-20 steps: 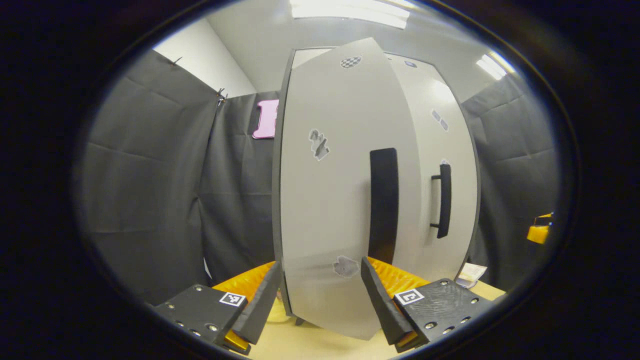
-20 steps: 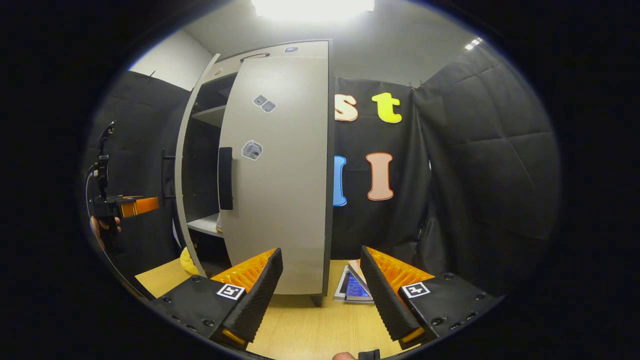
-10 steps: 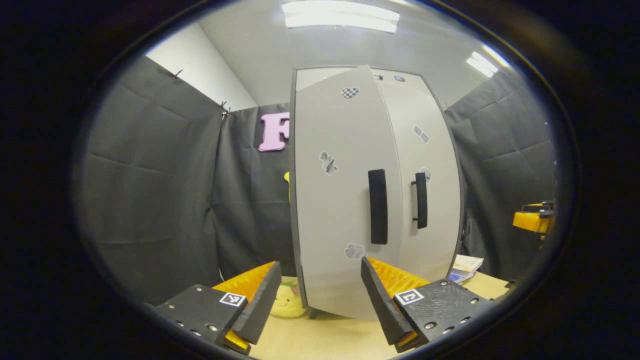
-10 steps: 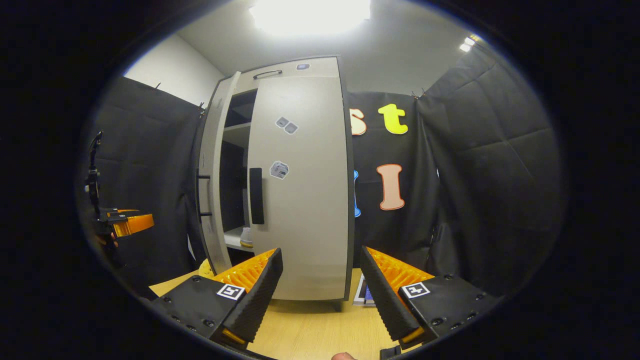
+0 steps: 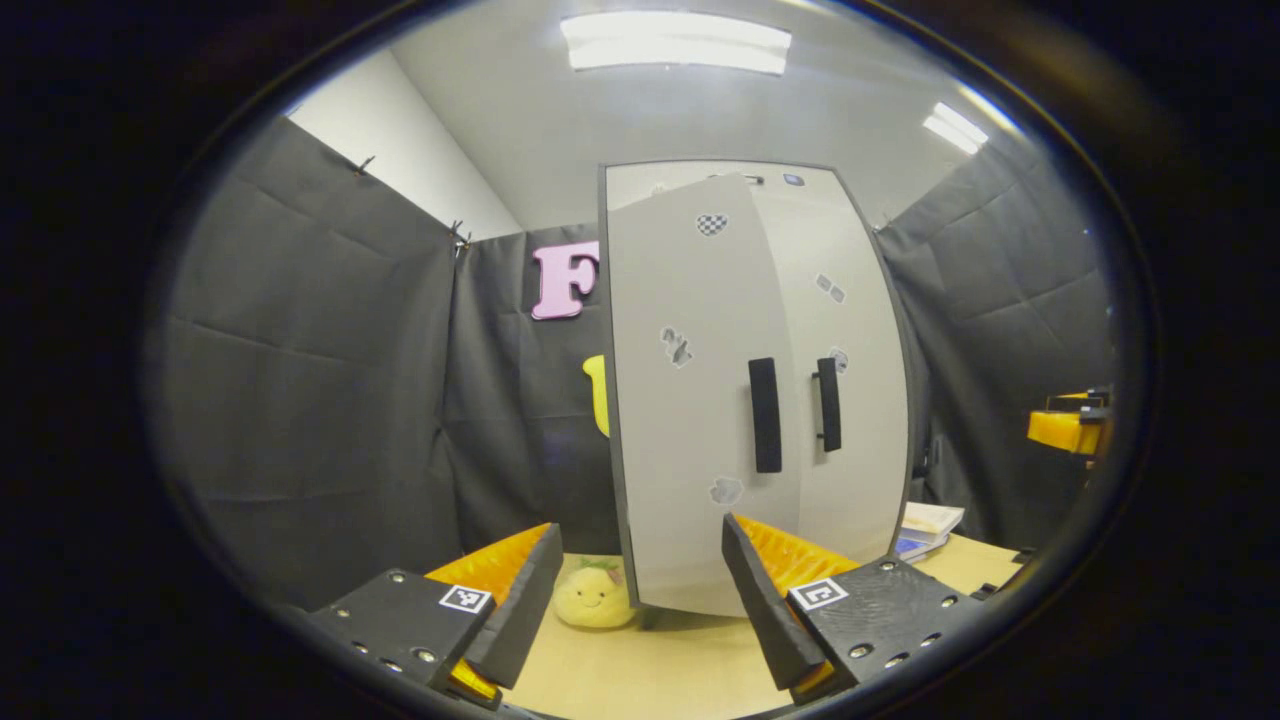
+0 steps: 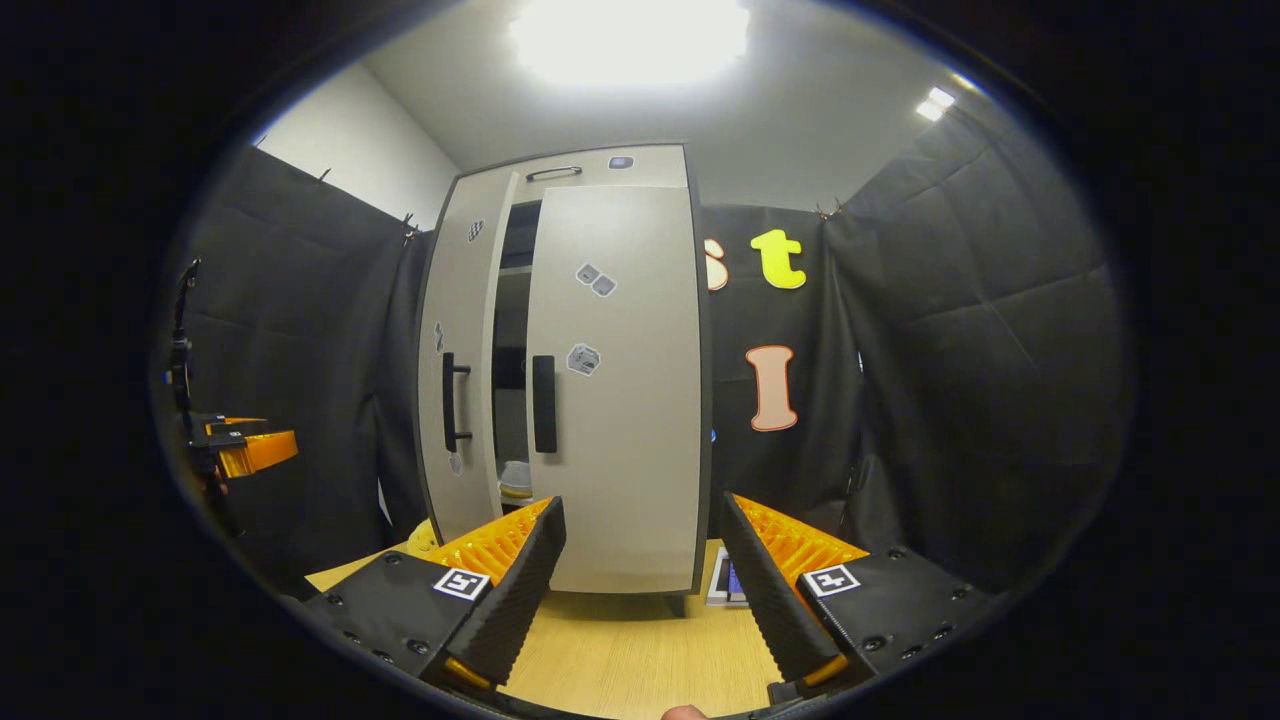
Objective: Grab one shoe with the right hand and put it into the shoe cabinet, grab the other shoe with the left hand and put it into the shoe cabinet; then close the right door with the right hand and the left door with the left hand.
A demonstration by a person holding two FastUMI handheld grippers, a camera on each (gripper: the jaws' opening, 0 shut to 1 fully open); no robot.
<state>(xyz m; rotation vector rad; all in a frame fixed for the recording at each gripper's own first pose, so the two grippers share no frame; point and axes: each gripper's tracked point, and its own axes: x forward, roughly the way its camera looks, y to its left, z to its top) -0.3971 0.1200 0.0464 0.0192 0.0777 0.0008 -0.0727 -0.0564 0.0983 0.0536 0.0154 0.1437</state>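
Both doors now swung nearly shut on the shoe cabinet (image 6: 610,400) | shoe (image 6: 516,478) inside behind the gap | my left gripper (image 5: 640,600) and right gripper (image 6: 640,590) released, backed off | left door (image 5: 690,400) ajar.

Each gripper, left (image 5: 635,585) and right (image 6: 640,570), has wedge-shaped ribbed fingers (image 5: 520,605), screwed base plates, and square black-and-white marker tags.
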